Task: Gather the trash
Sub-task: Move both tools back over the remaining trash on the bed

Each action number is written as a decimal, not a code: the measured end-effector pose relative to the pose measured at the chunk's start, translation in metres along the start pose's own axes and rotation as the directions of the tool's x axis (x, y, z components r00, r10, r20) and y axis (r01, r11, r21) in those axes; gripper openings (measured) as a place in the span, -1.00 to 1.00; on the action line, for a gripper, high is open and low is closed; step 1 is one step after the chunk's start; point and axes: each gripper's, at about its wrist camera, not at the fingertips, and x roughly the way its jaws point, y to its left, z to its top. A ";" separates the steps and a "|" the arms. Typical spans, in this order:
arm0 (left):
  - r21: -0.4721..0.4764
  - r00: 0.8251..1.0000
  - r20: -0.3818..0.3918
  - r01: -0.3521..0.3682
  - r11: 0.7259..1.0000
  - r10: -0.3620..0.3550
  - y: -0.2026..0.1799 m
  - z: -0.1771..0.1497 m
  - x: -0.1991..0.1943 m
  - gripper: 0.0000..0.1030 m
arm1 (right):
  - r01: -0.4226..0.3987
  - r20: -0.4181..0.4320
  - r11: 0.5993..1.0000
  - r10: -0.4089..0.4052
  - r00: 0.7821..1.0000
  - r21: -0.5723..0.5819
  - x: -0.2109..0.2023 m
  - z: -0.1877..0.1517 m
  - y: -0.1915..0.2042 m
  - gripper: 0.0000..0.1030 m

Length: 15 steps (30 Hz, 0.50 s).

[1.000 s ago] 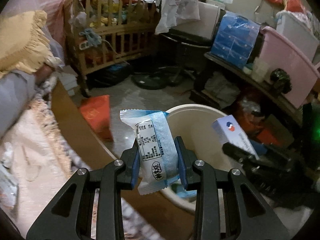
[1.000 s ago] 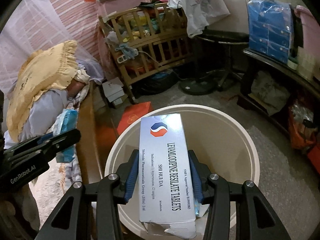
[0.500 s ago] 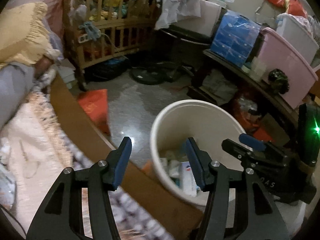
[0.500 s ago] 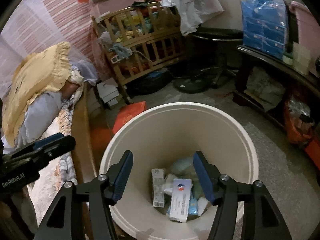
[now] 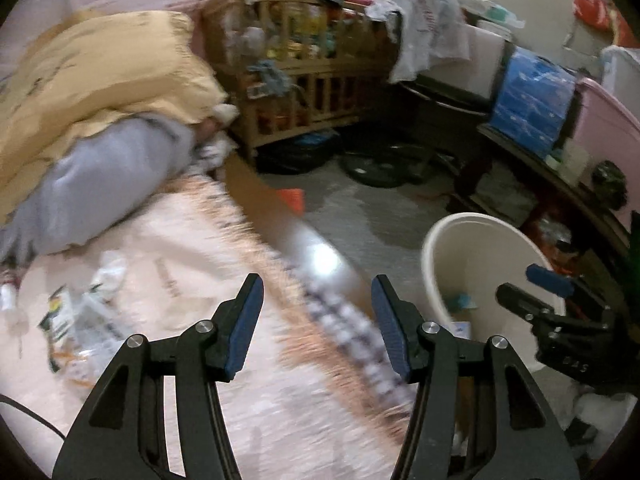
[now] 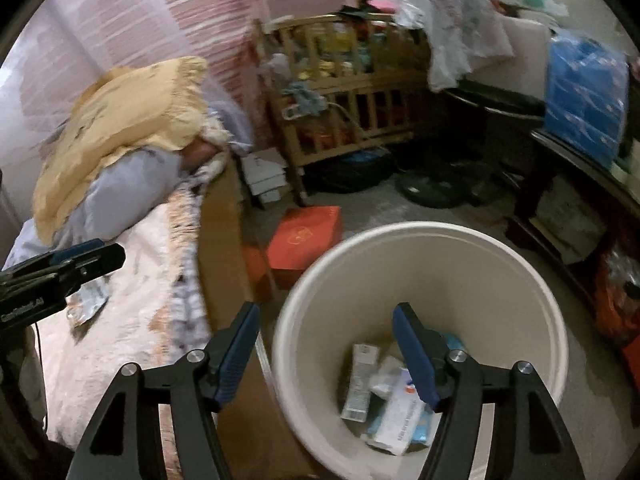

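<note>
Cream bin [image 6: 420, 240] beneath right gripper [image 6: 326, 322], discarded boxes [image 6: 384, 400] inside. Both tongs spread, empty. Left gripper [image 5: 316, 296] over blanket [image 5: 180, 240]; remaining wrappers [image 5: 80, 312] ahead-left of it, likely next pickup.

Left of my left tongs [image 5: 316, 320], wrappers [image 5: 76, 328] litter the pink bed [image 5: 192, 240]; under my right tongs [image 6: 326, 344], the floor [image 6: 372, 200] carries a cream bin [image 6: 424, 248].
</note>
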 end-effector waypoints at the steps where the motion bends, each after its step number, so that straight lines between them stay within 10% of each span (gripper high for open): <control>1: -0.007 1.000 0.003 -0.018 1.000 0.018 0.009 -0.002 -0.004 0.06 | -0.015 0.008 1.000 0.015 1.000 -0.019 -0.001 0.001 0.011 0.29; 15: -0.145 0.968 0.043 -0.238 0.960 0.247 0.139 -0.040 -0.078 0.06 | -0.243 -0.019 0.942 0.245 0.969 -0.231 0.013 0.011 0.167 0.42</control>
